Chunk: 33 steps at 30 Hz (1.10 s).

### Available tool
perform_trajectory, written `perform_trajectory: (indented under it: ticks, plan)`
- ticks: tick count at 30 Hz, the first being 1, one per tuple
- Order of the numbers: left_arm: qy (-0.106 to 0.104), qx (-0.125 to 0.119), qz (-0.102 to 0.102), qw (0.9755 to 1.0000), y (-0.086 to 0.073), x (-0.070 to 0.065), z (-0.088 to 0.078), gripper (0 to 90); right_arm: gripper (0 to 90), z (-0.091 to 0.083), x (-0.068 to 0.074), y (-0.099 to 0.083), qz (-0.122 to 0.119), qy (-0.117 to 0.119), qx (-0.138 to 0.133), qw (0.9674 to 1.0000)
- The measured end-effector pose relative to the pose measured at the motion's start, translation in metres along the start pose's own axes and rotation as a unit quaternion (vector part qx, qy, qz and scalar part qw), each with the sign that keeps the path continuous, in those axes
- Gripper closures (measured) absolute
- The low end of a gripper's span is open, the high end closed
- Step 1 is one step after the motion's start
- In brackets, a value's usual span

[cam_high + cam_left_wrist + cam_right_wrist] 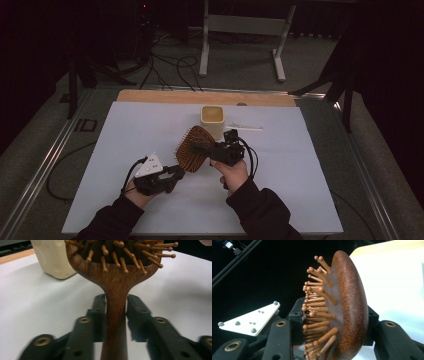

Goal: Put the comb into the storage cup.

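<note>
At the centre of the high view: a wooden hairbrush (192, 149) is held off the white counter (125, 135) between two hand-held grippers, its bristle face turned toward the camera.
Left hand-held gripper (175, 172): lower left of centre in the high view, a grey three-cornered plate on top; in the left gripper view its two black jaws stand close either side of the brush handle (115, 315), narrowly apart. The left-hand jaw lies against the wood; on the other side a thin sliver of counter shows beside the handle, so the grip looks light.
Right hand-held gripper (202, 147): just right of centre in the high view; in the right gripper view its jaws are closed across the brush head (352, 310), one pad on the bristle side, the other on the smooth rounded back.
Cup (212, 121): cream-coloured, standing on the counter just behind the brush, upper centre of the frame; it appears again at the upper left of the left gripper view.
Small white stick (245, 127): lying flat on the counter just right of the cup.
Hands: dark sleeves enter from the bottom edge of the high view, one to each hand-held gripper.
</note>
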<state>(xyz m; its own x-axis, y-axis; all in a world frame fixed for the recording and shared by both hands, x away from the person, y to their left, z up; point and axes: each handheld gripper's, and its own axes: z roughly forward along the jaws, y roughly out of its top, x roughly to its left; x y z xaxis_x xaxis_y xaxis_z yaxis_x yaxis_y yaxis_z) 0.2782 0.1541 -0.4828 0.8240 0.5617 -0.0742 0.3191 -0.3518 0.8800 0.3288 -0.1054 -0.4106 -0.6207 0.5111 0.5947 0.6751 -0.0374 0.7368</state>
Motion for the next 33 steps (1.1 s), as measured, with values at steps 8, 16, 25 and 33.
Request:
perform_trajectory:
  ticks: [8, 16, 25, 33]
  plan:
    - [-0.013, 0.009, -0.02, 0.9997, 0.002, 0.001, 0.002, 46.7, 51.4, -0.004, 0.004, 0.005, -0.017, -0.006, -0.004, 0.9998]
    - [0.006, 0.008, -0.022, 0.9997, 0.003, 0.001, 0.0, 30.4, 51.3, -0.009, 0.005, 0.009, -0.024, -0.006, -0.007, 0.9997]
    - [0.009, 0.026, -0.02, 0.9994, 0.004, 0.001, -0.001, 13.8, 51.3, -0.016, 0.006, 0.015, -0.033, -0.011, -0.016, 0.9993]
    - [-0.007, 0.047, -0.013, 0.9988, 0.002, 0.001, -0.001, 0.2, 51.3, -0.024, 0.007, 0.023, -0.043, -0.017, -0.022, 0.9987]
